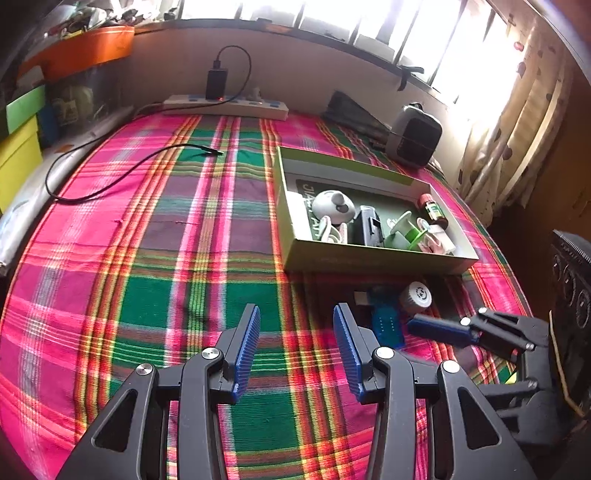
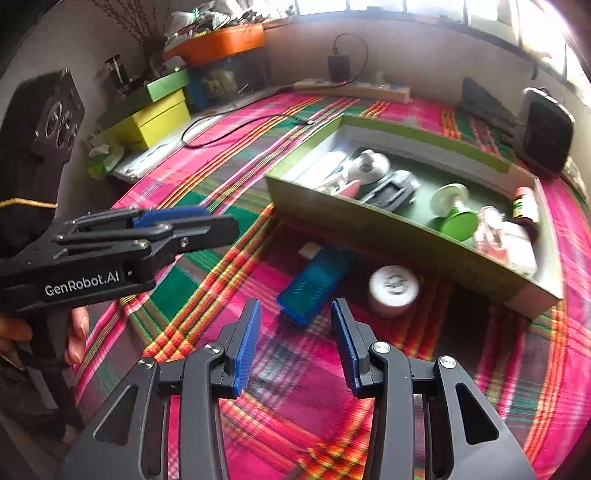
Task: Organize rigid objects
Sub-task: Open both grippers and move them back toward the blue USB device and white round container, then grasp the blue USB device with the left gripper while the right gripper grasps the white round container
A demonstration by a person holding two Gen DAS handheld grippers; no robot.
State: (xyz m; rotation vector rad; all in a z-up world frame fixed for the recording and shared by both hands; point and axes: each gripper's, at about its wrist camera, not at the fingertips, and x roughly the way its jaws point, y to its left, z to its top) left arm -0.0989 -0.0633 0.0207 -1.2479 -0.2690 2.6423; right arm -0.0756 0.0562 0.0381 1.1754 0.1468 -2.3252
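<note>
The blue case [image 2: 314,284] is lying on the plaid bed [image 2: 295,424] just beside the green box [image 2: 406,229]'s near wall, its long axis running diagonally away from the right tool [image 2: 295,347]. That tool is sitting spread and empty, nearer than the left tool [image 1: 295,350], likewise spread. The white jar [image 2: 393,290], slightly blurred, is standing beside the case.

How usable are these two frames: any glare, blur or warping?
Left wrist view: window blown out white, curtain washed, cloth edges bowed by the fisheye. Right wrist view: white jar and blue case smeared by motion, box contents soft.
</note>
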